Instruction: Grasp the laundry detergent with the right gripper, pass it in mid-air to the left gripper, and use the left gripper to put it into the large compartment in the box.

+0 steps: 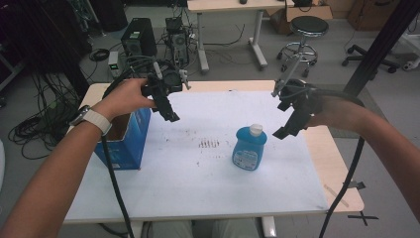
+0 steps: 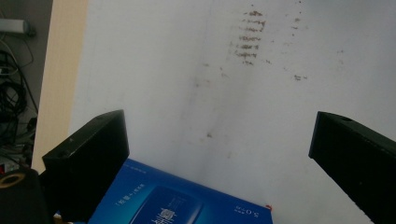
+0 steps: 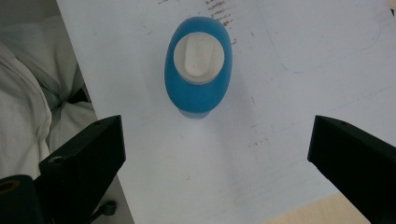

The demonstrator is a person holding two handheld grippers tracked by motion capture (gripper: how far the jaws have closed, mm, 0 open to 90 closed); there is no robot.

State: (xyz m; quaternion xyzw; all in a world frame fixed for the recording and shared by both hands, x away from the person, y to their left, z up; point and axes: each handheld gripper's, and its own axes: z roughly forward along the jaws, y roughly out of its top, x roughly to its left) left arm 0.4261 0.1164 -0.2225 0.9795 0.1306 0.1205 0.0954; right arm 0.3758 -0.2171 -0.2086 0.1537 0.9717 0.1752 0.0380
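Observation:
A blue bottle (image 1: 249, 147) with a white cap stands upright on the white sheet (image 1: 208, 168) near the table's middle. The right gripper view looks down on the bottle (image 3: 198, 70) from above. My right gripper (image 1: 284, 130) hangs open in the air just right of the bottle and a little higher. An open blue carton (image 1: 124, 141) stands at the table's left edge. My left gripper (image 1: 171, 115) is held open above the carton's right side. In the left gripper view the carton (image 2: 182, 200) lies below the wide-apart jaws.
Brown smudges (image 1: 208, 144) mark the sheet left of the bottle. Bare wood (image 1: 332, 163) borders the sheet on the right. Behind the table stand computer towers (image 1: 138, 37), a stool (image 1: 308, 29) and a second desk (image 1: 233, 6). Cables trail from both grippers.

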